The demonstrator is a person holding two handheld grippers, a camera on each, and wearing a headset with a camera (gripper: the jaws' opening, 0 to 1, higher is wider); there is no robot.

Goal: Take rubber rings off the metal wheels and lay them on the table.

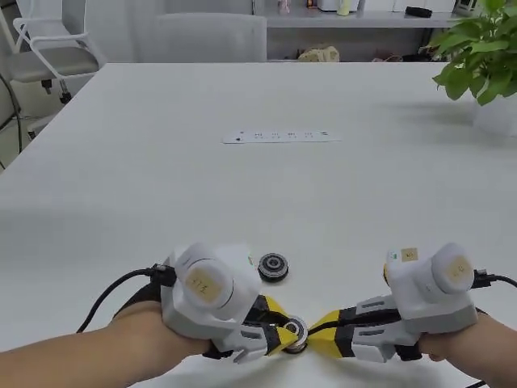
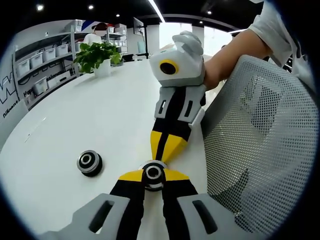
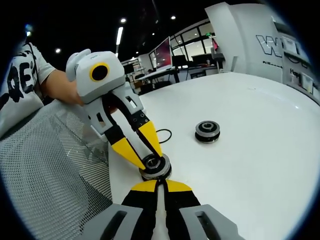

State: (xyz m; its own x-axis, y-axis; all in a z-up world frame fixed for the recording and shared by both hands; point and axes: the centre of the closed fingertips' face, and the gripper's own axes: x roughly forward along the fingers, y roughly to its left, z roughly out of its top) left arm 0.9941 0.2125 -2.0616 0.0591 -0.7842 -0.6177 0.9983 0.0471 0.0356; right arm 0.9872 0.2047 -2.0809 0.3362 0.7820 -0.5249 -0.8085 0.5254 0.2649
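At the near edge of a white surface [image 1: 242, 194], a person brings two hand-held grippers tip to tip over a small metal wheel [image 1: 294, 329]. The left gripper [image 1: 281, 336] has its yellow jaws clamped on either side of the wheel, steadying it just above or on the surface; which of the two cannot be told. The right gripper [image 1: 317, 330] meets it from the opposite side, jaws drawn narrow with almost no gap, their tips against the wheel's dark rubber ring [image 3: 166, 172]. Whether they have the ring pinched cannot be told.

A second wheel [image 1: 273, 267] lies flat on the surface just beyond the left gripper, apart from both tools and apparently with its own dark ring on. A printed paper strip [image 1: 281, 137] sits well apart at mid-surface, and a potted plant [image 1: 477, 48] stands at the far right corner.

The job looks barely begun: the first ring appears to be on its wheel, with the second wheel untouched.
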